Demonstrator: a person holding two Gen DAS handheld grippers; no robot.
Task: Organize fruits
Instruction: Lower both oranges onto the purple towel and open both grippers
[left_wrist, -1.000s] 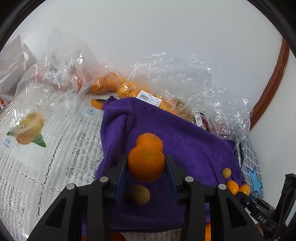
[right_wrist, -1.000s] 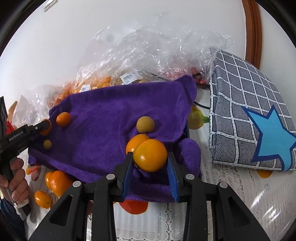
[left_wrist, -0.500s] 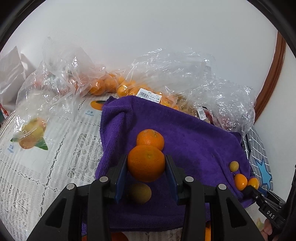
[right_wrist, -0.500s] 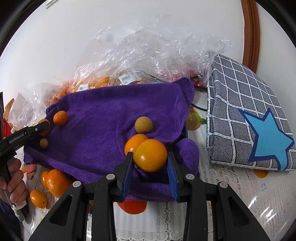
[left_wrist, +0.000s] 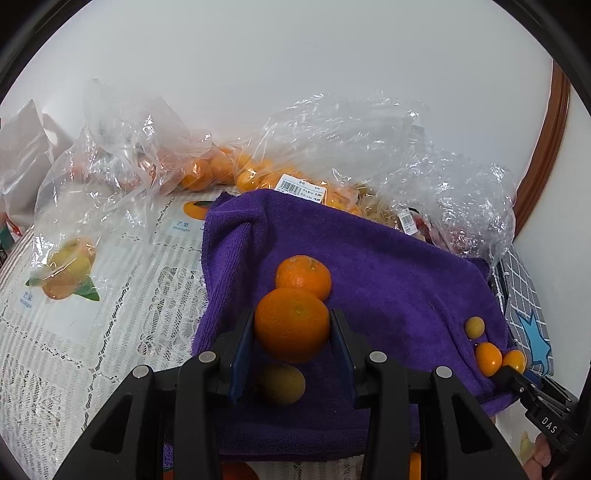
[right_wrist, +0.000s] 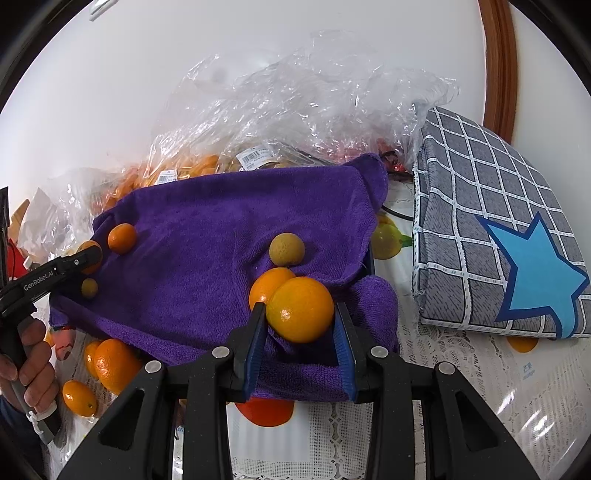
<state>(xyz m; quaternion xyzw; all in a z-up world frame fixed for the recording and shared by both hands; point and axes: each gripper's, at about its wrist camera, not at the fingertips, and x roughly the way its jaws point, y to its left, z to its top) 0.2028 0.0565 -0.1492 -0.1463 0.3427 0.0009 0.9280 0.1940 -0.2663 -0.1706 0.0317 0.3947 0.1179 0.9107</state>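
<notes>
Tools both grip fruit — left tool (left_wrist: 291, 325) clamps an orange (left_wrist: 291, 323), right tool (right_wrist: 300, 312) a paler orange (right_wrist: 300, 309) — above the purple towel (left_wrist: 388, 280). Released carelessly, either could roll off its sloping folds onto the bench (left_wrist: 92, 332).

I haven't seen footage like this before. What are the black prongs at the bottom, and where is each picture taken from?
There is no robot. A person holds a two-fingered claw in each hand, and each has a wide-angle camera looking along its fingers. One picture looks from the left claw, shut on an orange. The other looks from the right claw, shut on a second orange. Below is a purple towel with loose fruit, on a lace tablecloth. Plastic bags of fruit sit behind.
</notes>
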